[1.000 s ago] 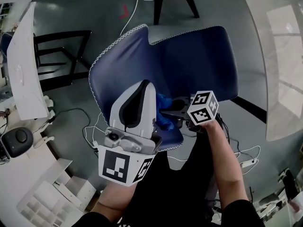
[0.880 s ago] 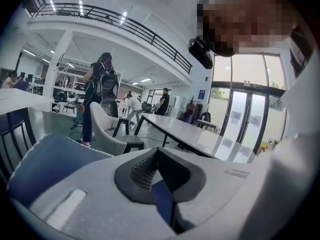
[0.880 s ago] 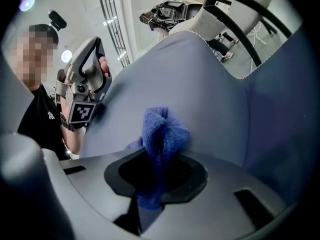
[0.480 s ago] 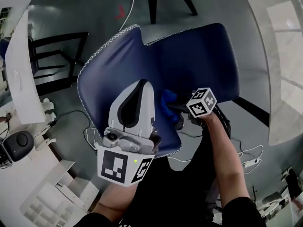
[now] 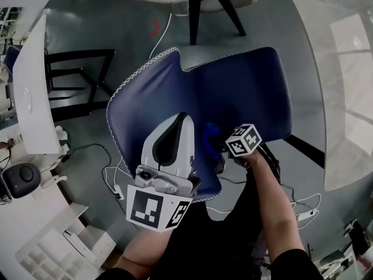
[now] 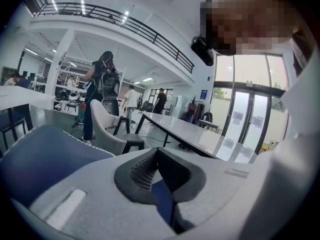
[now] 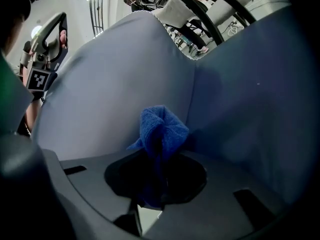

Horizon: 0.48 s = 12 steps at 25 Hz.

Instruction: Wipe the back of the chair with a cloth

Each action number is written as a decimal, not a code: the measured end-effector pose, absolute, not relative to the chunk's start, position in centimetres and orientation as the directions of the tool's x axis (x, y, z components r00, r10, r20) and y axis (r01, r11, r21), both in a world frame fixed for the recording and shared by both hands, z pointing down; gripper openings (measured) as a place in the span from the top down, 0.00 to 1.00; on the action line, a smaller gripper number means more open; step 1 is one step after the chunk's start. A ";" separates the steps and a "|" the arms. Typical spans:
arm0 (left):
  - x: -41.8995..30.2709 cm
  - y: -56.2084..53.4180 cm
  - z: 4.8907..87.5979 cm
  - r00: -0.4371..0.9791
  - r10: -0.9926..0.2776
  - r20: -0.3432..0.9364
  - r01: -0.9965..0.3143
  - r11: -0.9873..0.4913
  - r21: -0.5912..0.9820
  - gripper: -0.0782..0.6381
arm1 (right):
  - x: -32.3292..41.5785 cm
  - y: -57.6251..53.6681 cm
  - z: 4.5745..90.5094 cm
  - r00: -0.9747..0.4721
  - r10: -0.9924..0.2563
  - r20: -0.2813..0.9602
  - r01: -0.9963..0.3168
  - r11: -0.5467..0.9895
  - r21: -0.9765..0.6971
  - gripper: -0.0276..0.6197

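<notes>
A blue chair [image 5: 233,92] fills the middle of the head view, its back nearest to me. My left gripper [image 5: 181,119] sits over the back's top edge. In the left gripper view its jaws [image 6: 156,156] stand together with a sliver of the blue chair [image 6: 40,154] between them. My right gripper [image 5: 217,142] is shut on a bunched blue cloth [image 5: 210,133]. In the right gripper view the cloth [image 7: 161,129] sticks out of the gripper [image 7: 160,159] and presses against the chair's blue surface [image 7: 240,94].
A grey chair with black legs [image 5: 201,2] stands beyond the blue chair. A white table [image 5: 29,80] and a black frame [image 5: 76,74] are at the left, a pale tabletop [image 5: 344,98] at the right. Cables [image 5: 113,177] lie on the floor. People [image 6: 102,94] stand far off.
The right gripper with the cloth has shifted a little across the chair back. The left gripper has kept its place on the top edge. The head view has shifted slightly.
</notes>
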<state>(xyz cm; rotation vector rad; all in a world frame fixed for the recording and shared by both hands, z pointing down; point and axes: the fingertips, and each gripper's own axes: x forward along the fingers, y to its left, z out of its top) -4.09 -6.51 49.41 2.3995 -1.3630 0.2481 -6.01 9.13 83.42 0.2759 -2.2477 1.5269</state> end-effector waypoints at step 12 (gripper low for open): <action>-4.8 -4.1 43.3 0.554 -0.759 0.342 -0.832 -0.486 0.269 0.88 | -4.5 7.3 69.4 -0.898 -0.064 0.435 -0.419 0.428 -0.801 0.84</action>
